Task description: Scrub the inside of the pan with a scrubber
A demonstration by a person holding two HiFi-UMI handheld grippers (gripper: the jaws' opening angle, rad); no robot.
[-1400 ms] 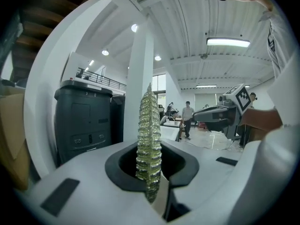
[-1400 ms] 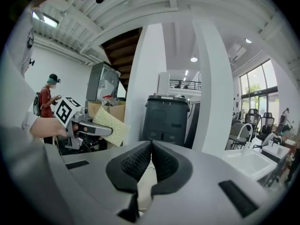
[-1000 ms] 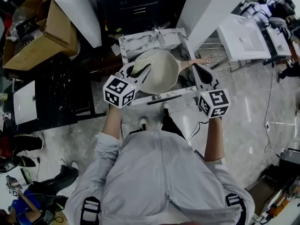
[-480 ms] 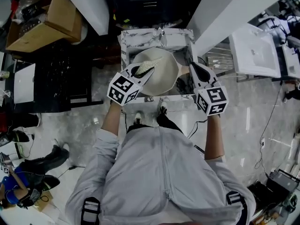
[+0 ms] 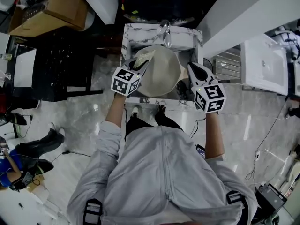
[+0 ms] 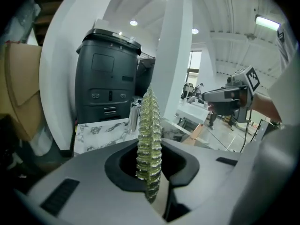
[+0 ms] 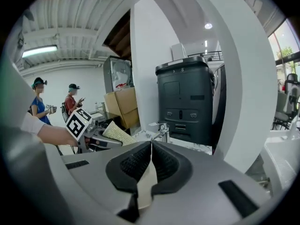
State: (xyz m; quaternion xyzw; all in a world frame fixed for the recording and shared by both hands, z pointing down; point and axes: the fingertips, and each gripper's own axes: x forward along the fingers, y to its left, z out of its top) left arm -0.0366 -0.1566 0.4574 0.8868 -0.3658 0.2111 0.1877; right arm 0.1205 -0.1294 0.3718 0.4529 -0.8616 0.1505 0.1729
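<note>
A cream pan [image 5: 164, 71] is held tilted above the marble sink [image 5: 185, 34]. My right gripper [image 5: 190, 68] is at the pan's right side, shut on its thin tan handle [image 7: 146, 184], which shows edge-on between the jaws. My left gripper [image 5: 143, 63] is at the pan's left rim, shut on a yellow-green ribbed scrubber [image 5: 143, 57]. In the left gripper view the scrubber [image 6: 149, 139] stands edge-on between the jaws, and the right gripper [image 6: 225, 95] shows beyond it. In the right gripper view the left gripper [image 7: 93, 137] holds the scrubber [image 7: 117, 134] out to the left.
A chrome faucet [image 5: 165, 31] stands at the sink's back. A dark cabinet [image 6: 108, 78] is behind the sink, with a white pillar [image 5: 243, 13] to the right and cardboard boxes [image 5: 51, 13] at far left. A white basin [image 5: 265, 64] sits at the right. Two people [image 7: 40, 103] stand in the distance.
Both grippers and the pan have moved farther away toward the sink. The pan's handle, in view a second ago, is now hidden by the right gripper. The scrubber sits nearer the pan's left rim.
</note>
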